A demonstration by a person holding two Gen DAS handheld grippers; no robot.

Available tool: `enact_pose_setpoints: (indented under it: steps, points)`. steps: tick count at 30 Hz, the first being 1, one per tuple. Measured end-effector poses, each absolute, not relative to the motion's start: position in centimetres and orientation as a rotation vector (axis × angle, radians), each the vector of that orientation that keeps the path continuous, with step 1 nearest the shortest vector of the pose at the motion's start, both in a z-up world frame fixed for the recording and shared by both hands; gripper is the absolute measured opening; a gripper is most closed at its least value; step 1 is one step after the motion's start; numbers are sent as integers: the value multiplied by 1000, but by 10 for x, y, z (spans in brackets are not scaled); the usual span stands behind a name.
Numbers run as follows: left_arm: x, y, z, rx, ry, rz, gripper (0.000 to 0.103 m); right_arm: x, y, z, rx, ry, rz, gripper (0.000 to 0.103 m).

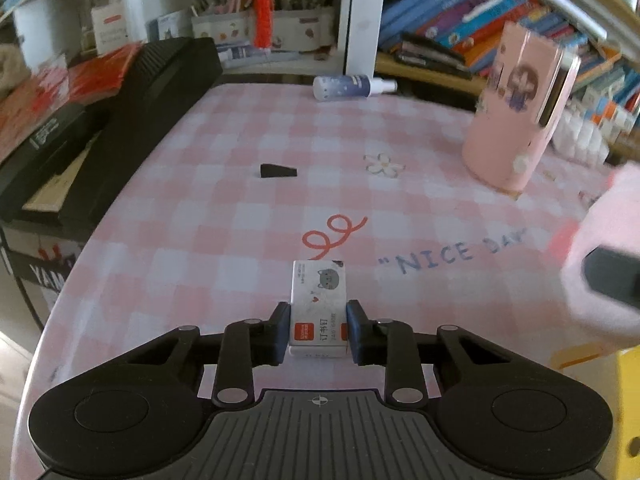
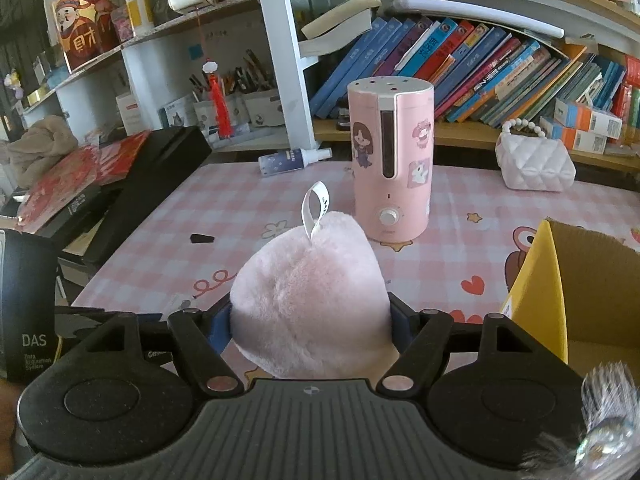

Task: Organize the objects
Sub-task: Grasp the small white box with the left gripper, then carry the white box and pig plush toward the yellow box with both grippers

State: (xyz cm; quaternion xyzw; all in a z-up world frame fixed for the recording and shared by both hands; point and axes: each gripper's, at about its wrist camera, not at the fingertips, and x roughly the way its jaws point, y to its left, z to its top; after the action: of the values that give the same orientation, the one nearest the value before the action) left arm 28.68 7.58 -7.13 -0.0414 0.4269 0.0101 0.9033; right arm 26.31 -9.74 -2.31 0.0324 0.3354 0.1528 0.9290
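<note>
On a pink checked tablecloth [image 1: 168, 240], the left gripper [image 1: 318, 330] has its jaws closed tight on a small box of staples [image 1: 318, 304], pads pressing the two long sides at the box's near end; the far end juts toward twelve o'clock. The box looks light, stiff and smooth-faced, so a grip across its narrow width should hold. In the right wrist view, the right gripper [image 2: 310, 324] stands about half open yet clamped on a pink plush puff [image 2: 310, 300], soft and nearly weightless, bulging up between the jaws with its white ribbon loop [image 2: 316, 208] at twelve o'clock. An open yellow cardboard box [image 2: 540, 280] sits at two o'clock, probably the destination. Beyond, a pink humidifier [image 2: 390, 160] stands at twelve o'clock.
</note>
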Motion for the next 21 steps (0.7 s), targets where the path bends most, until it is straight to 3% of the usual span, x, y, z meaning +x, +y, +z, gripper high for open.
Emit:
enact_pose_setpoints:
  steps: [12, 21]
  points:
    - [219, 89, -9, -199, 753, -62, 28, 237, -87, -17, 32, 696, 314, 71]
    - [170, 99, -2, -181, 724, -70, 28, 199, -72, -11, 22, 687, 315, 71]
